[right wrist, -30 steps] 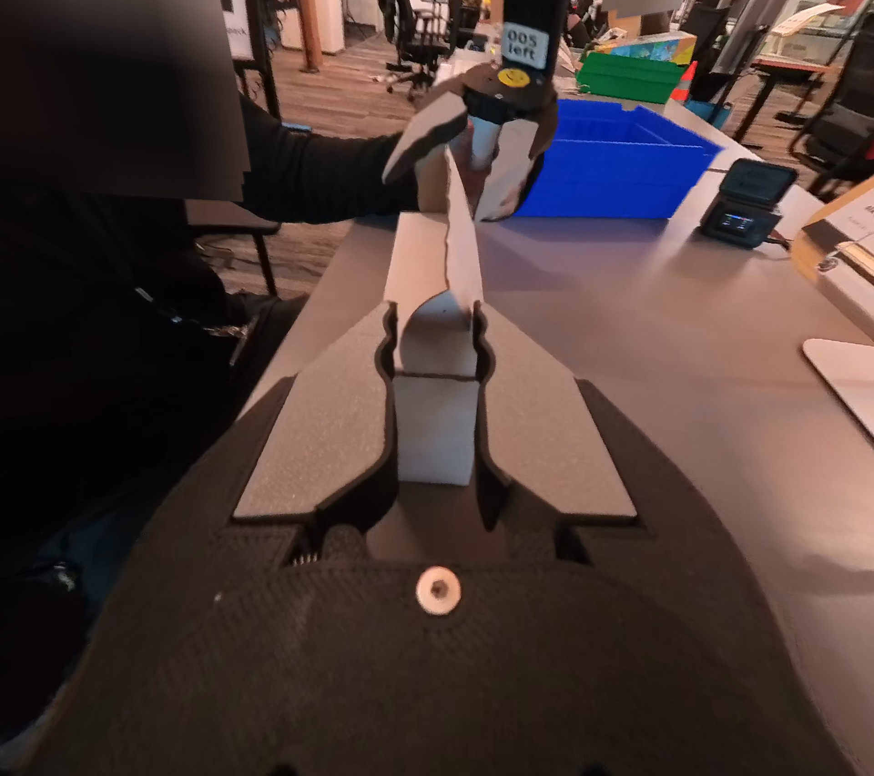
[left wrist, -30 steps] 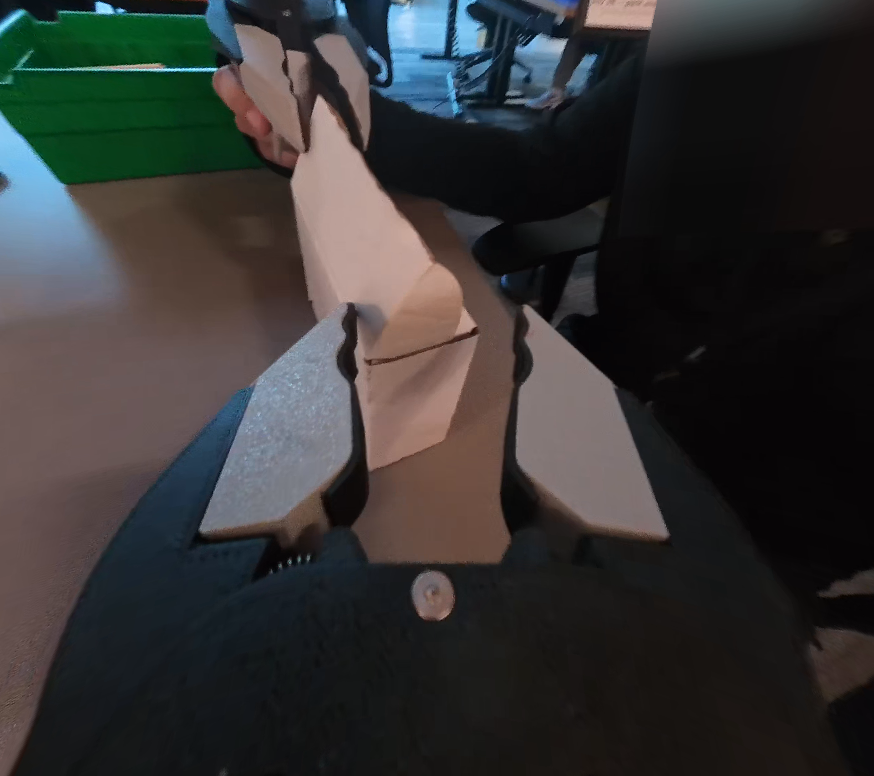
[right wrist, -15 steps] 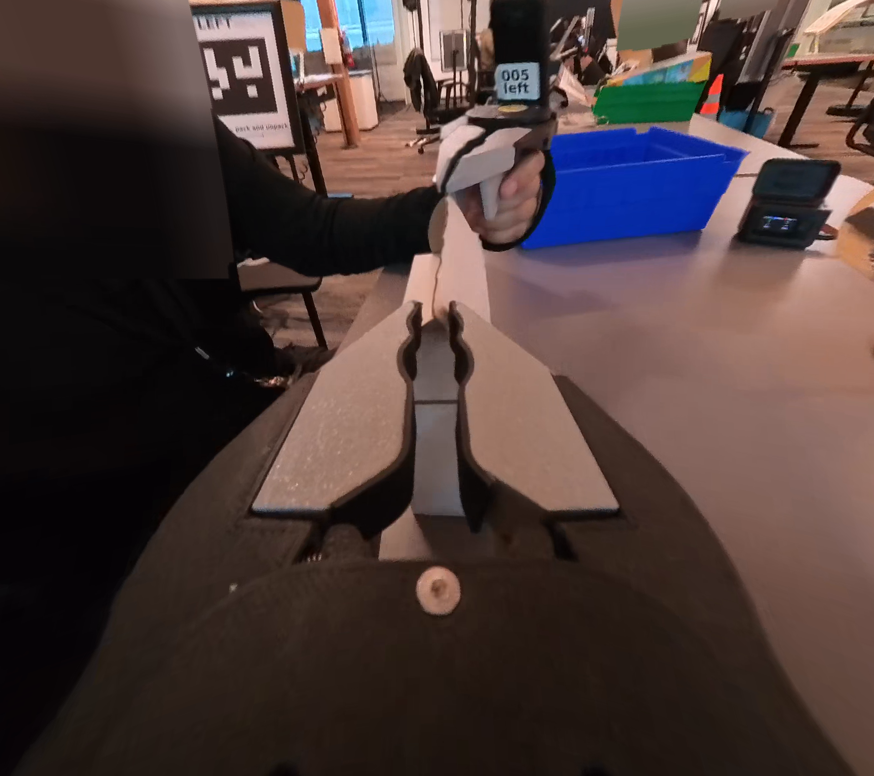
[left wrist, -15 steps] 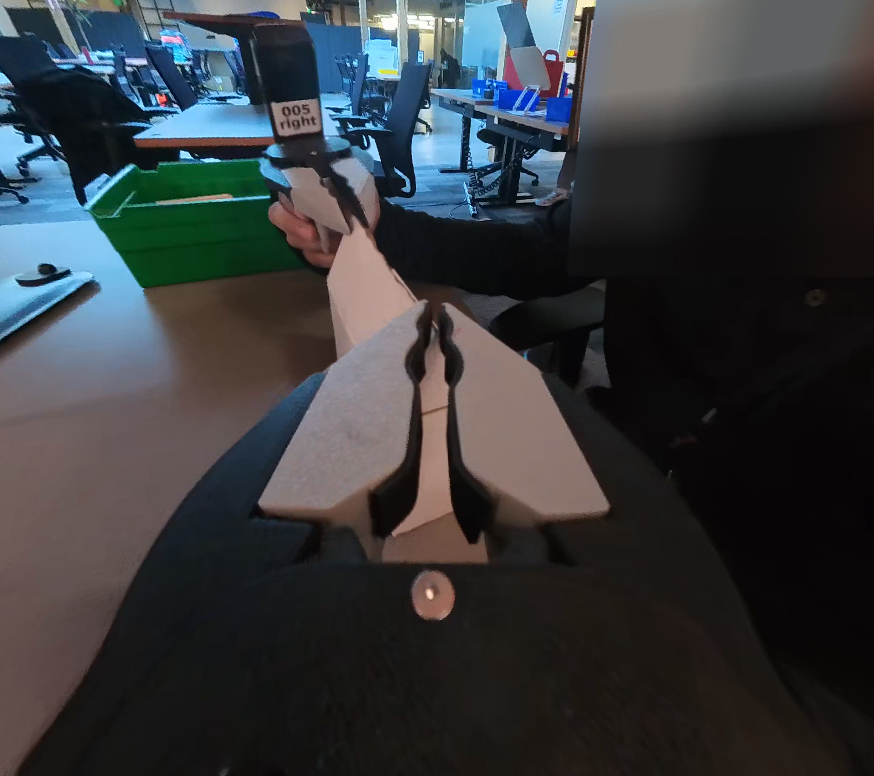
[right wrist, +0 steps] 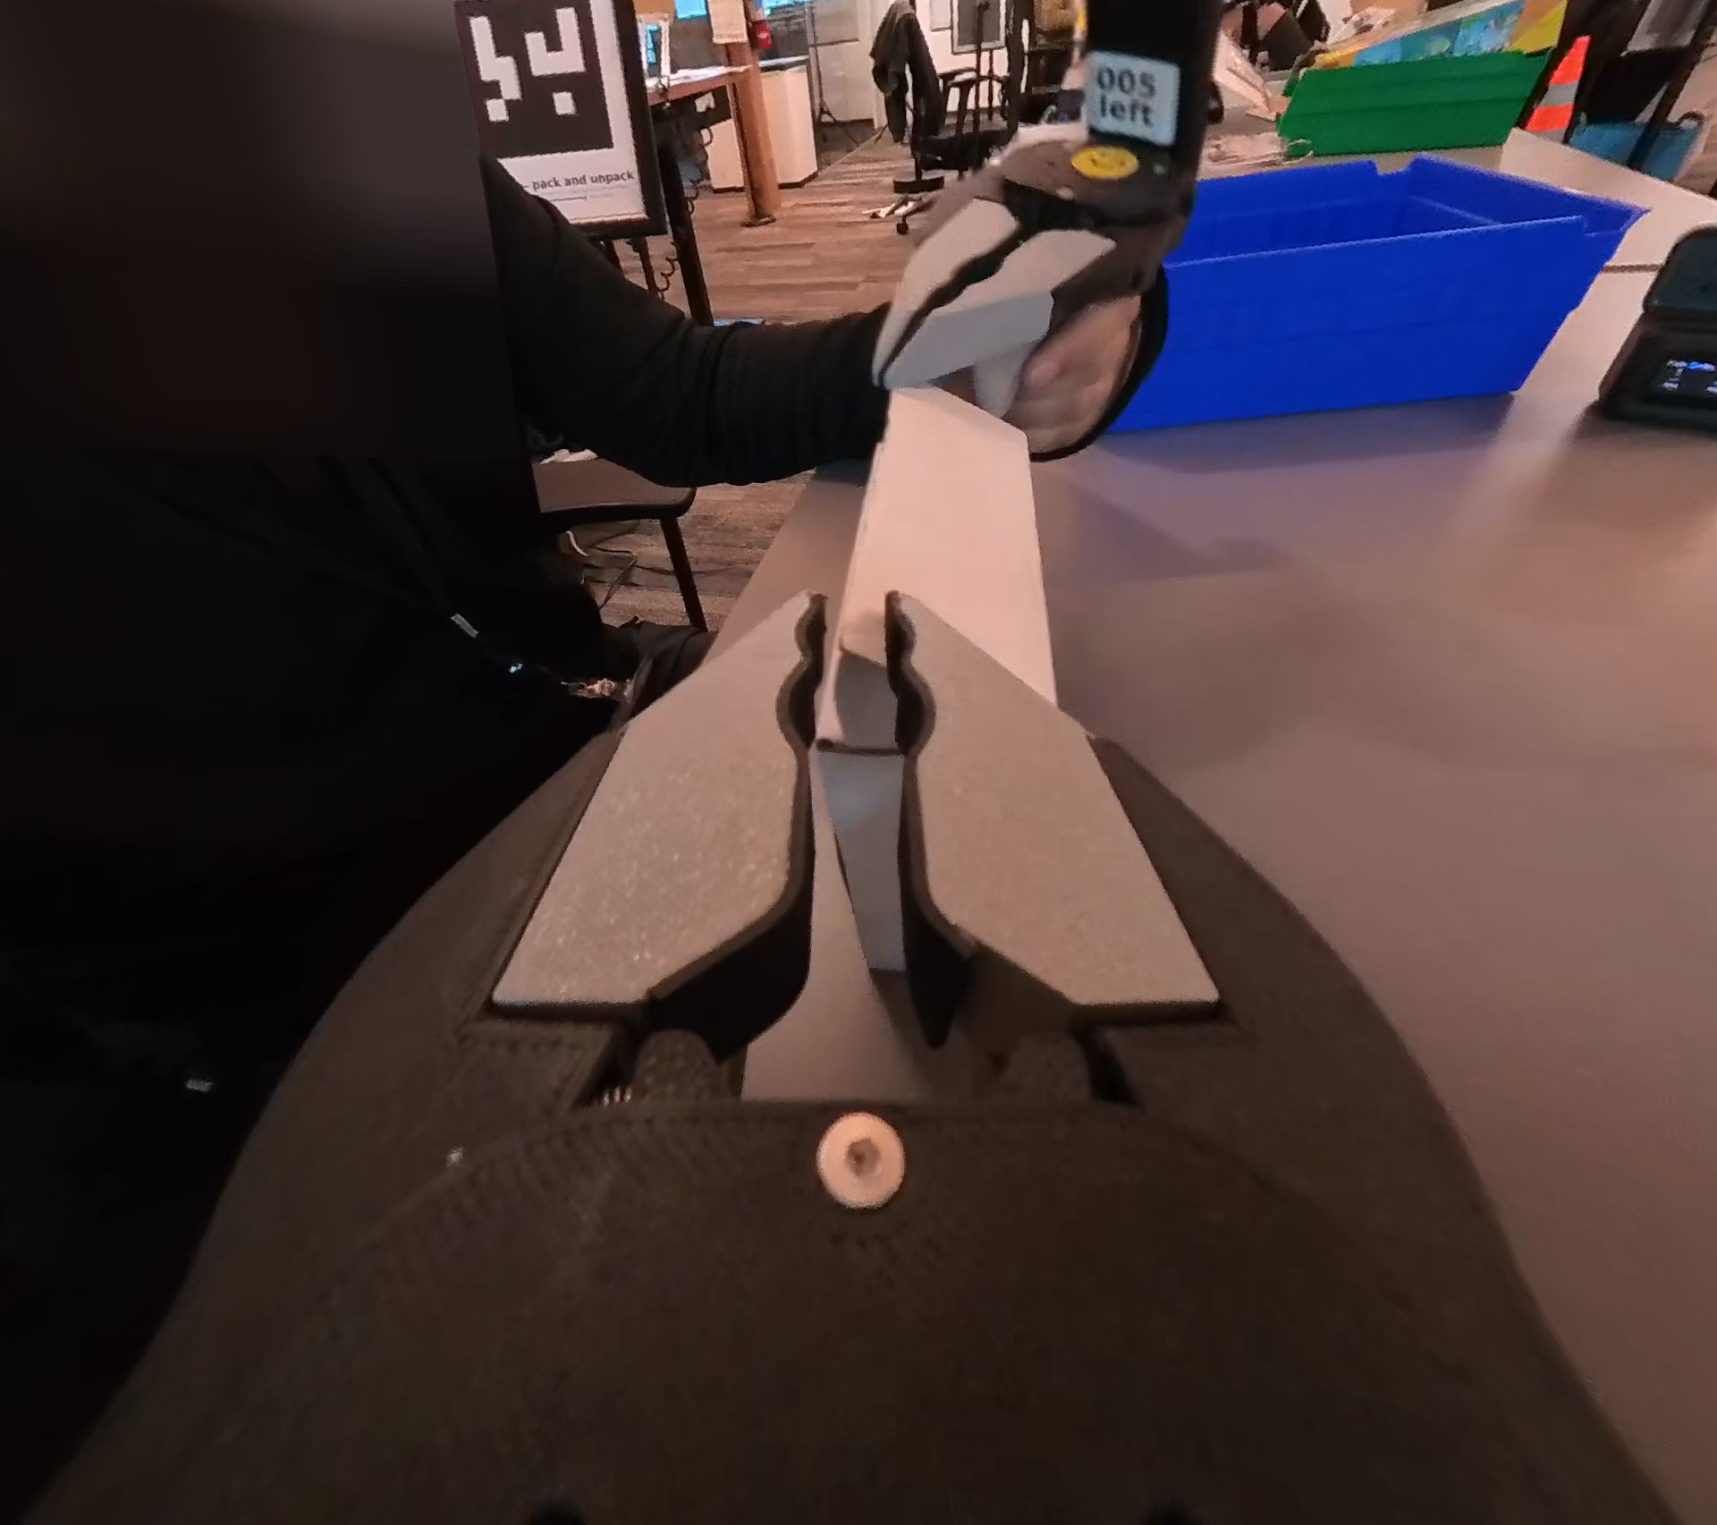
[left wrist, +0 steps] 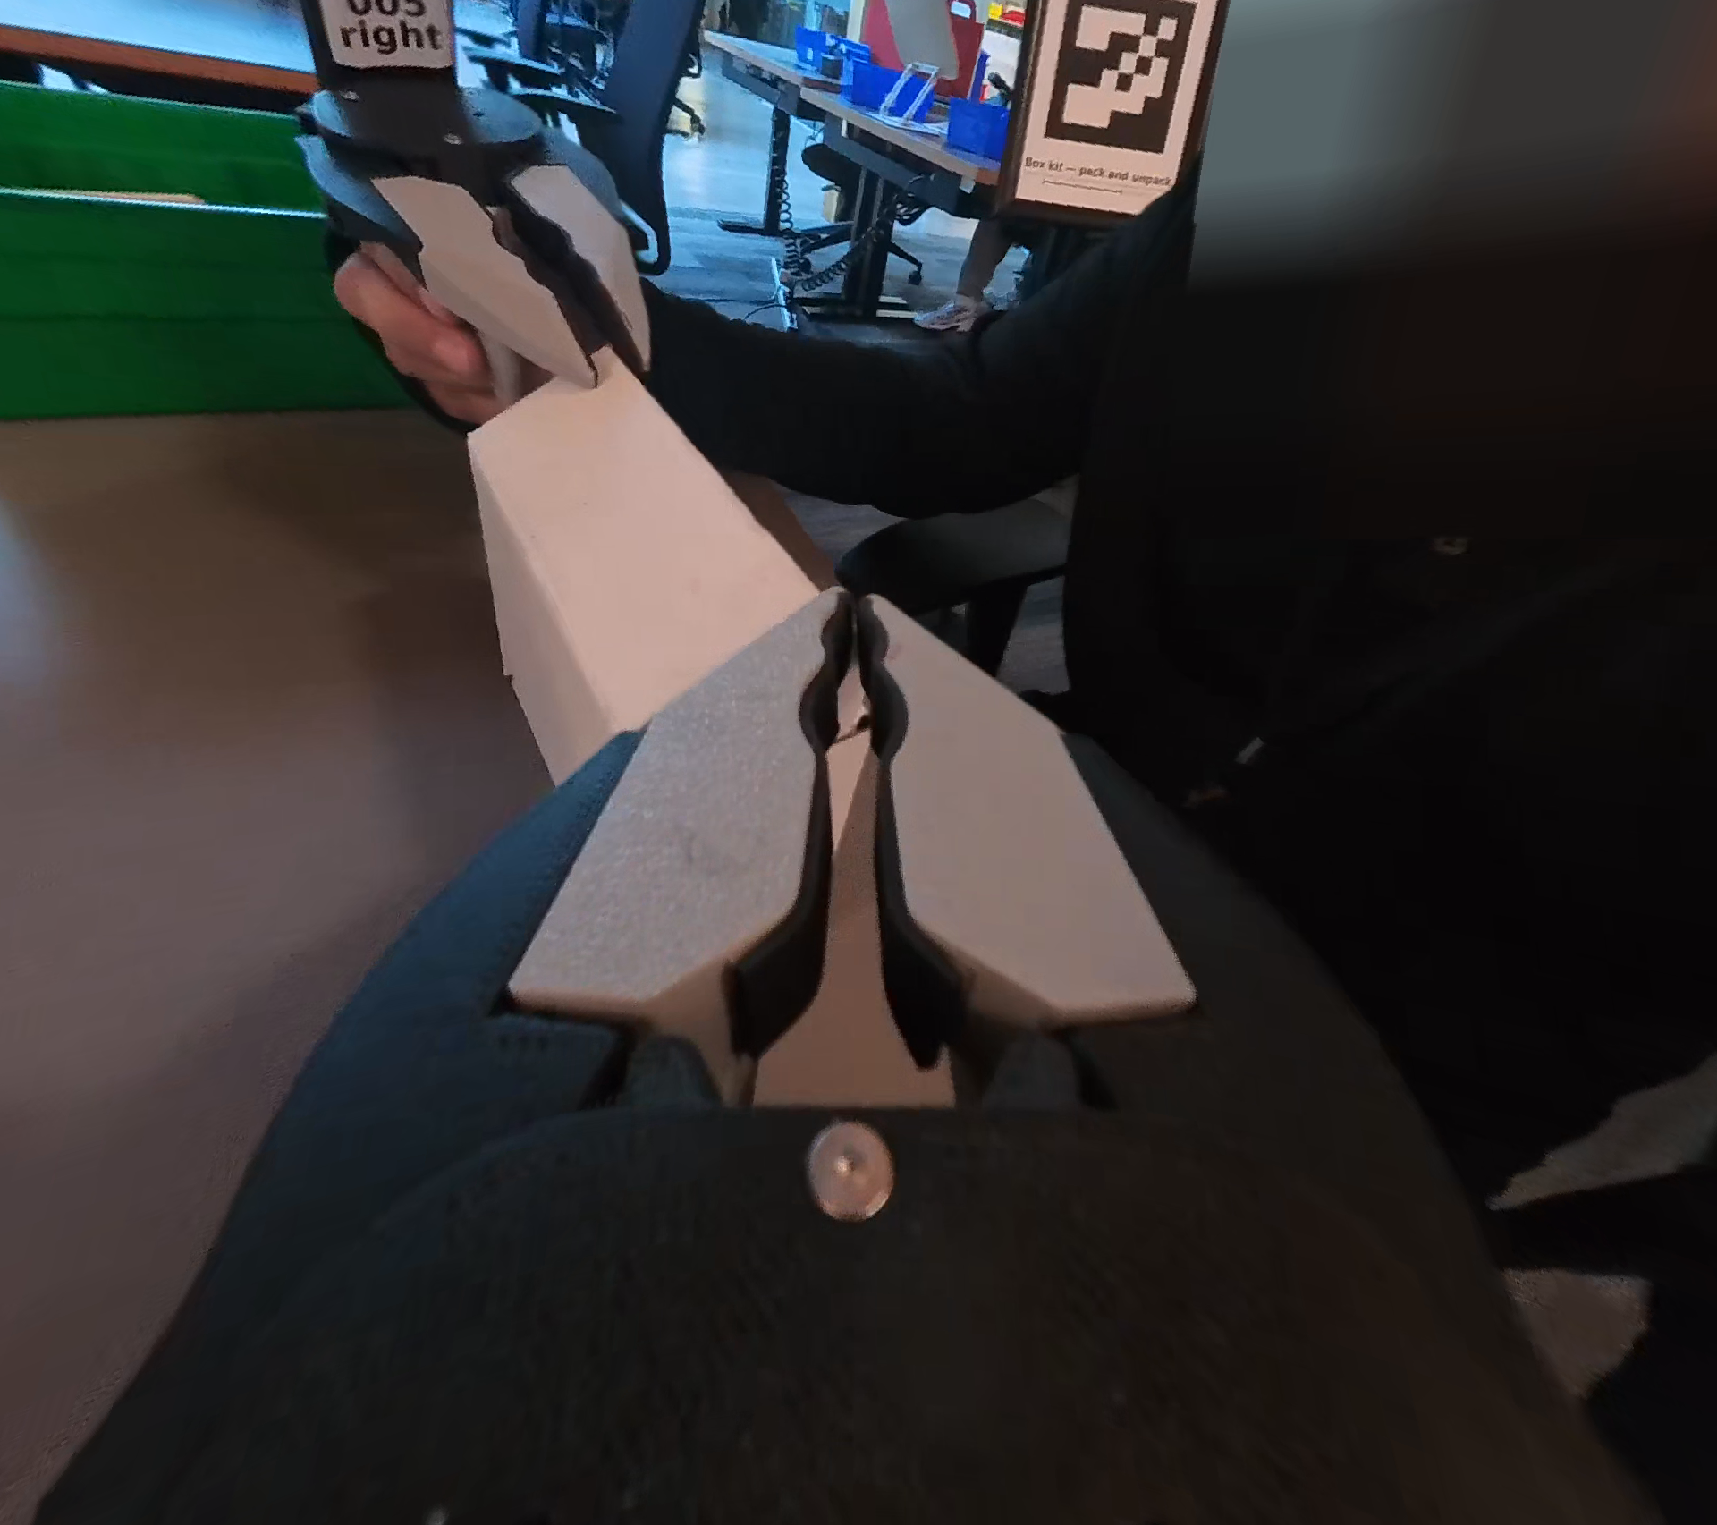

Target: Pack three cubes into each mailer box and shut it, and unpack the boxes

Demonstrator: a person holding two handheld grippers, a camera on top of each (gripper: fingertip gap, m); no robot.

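Observation:
A white mailer box (left wrist: 632, 551) is held over the near table edge, between my two grippers. My left gripper (left wrist: 855, 611) is shut on the box's near end flap. Across from it, the right gripper (left wrist: 595, 356) is pinched on the far end. In the right wrist view the box (right wrist: 948, 551) runs away from me. My right gripper (right wrist: 855, 611) is shut on its near flap, and the left gripper (right wrist: 897, 370) grips the far end. The box looks closed. No cubes are in view.
A green bin (left wrist: 139, 272) stands on the brown table (left wrist: 232, 690) behind the right gripper. A blue bin (right wrist: 1347, 300) and a small black device (right wrist: 1672, 356) stand on the table (right wrist: 1347, 690). The person sits close by, with framed marker signs (left wrist: 1115, 59) behind. My right fingertips sit around 12 cm from my left ones.
One second ago my left gripper was open around the box's end; it has shut on the flap. The box has since turned so a broad face shows, with both grippers holding it.

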